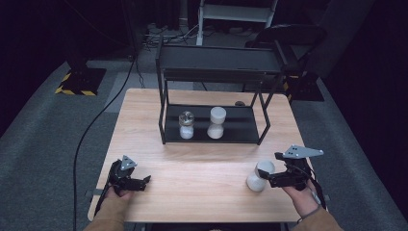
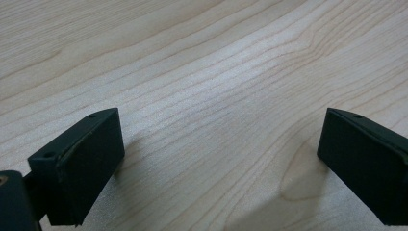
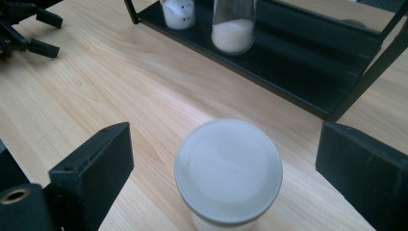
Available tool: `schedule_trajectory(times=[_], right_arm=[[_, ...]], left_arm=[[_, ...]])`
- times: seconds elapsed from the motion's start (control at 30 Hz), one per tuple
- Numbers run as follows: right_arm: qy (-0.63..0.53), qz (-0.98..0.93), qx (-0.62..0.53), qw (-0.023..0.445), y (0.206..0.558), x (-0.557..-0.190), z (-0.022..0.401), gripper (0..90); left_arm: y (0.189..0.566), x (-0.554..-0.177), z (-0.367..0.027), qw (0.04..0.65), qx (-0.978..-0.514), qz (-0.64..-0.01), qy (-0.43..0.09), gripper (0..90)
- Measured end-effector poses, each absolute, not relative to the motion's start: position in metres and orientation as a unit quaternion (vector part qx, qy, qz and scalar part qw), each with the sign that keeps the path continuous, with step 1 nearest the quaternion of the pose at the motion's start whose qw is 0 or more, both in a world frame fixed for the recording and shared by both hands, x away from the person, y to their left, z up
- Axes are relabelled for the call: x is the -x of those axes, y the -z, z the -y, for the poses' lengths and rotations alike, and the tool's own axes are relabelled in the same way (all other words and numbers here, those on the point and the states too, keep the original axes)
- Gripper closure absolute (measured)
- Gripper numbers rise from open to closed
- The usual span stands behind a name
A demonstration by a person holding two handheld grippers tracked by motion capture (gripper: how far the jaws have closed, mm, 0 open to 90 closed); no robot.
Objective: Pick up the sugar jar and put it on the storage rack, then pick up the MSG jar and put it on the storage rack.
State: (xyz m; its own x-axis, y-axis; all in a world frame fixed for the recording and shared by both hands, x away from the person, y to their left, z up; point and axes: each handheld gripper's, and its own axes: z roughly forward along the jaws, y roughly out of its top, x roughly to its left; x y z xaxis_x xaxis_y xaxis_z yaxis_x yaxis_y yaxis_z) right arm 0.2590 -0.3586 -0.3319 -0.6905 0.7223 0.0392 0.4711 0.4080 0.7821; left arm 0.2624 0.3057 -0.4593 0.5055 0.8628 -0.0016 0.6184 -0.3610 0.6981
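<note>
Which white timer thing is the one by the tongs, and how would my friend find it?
Start at the wooden table and the black shelf rack standing on it. Come to the near right corner, where the right tongs sit open around a white hourglass. It is the one out on the bare wood; the other two hourglasses stand on the rack's bottom shelf.

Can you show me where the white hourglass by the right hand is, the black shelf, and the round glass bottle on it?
white hourglass (image 3: 228,169): right gripper view, flat top cap.
black shelf (image 1: 240,126): high view, bare lower tray.
round glass bottle (image 1: 186,118): high view, clear upper bulb.
</note>
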Motion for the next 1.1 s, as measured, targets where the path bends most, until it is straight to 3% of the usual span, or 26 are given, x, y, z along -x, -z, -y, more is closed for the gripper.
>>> schedule_trajectory(times=[0.6,0.83,0.93,1.1], right_arm=[[-0.402,-0.826,-0.369,0.144,0.374,-0.263,0.363,6.4],[-0.401,-0.836,-0.353,0.125,0.384,-0.275,0.362,24.1],[-0.395,-0.838,-0.345,0.15,0.385,-0.268,0.357,32.3],[-0.393,-0.84,-0.337,0.164,0.384,-0.263,0.355,33.7]], left_arm=[[0.459,-0.263,-0.305,0.326,-0.803,-0.463,-0.187,1.8],[0.459,-0.262,-0.305,0.326,-0.803,-0.463,-0.187,1.8],[0.459,-0.262,-0.304,0.326,-0.802,-0.464,-0.187,1.7],[0.459,-0.262,-0.304,0.326,-0.804,-0.461,-0.185,1.2]])
